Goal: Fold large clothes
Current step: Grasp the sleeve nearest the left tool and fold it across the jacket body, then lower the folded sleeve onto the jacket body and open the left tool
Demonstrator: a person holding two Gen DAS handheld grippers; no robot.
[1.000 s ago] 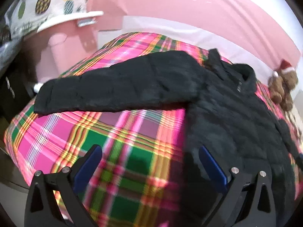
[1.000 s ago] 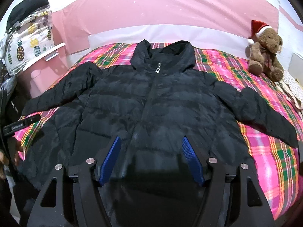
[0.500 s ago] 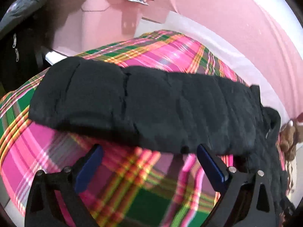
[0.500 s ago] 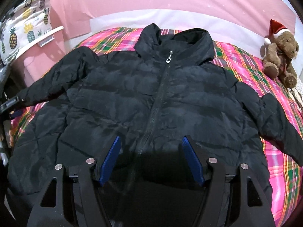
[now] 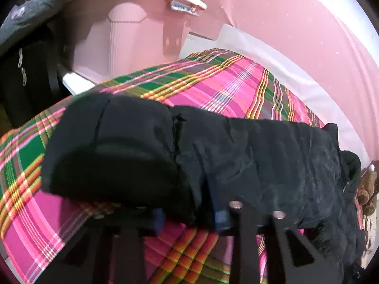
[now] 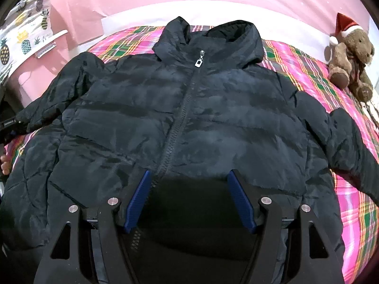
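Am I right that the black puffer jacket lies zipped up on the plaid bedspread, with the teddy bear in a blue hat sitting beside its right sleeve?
Nearly: the teddy bear wears a red Santa hat, not blue, as the right wrist view shows. The black puffer jacket does lie zipped on the plaid bedspread.

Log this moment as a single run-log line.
stage: sleeve fold starting | left gripper: shut on sleeve near cuff | right gripper: open, over jacket hem | jacket: flat, zipped, on plaid bed

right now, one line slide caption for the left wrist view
Left claw closing on the cuff end of the black puffer jacket's sleeve over the pink plaid bedspread.
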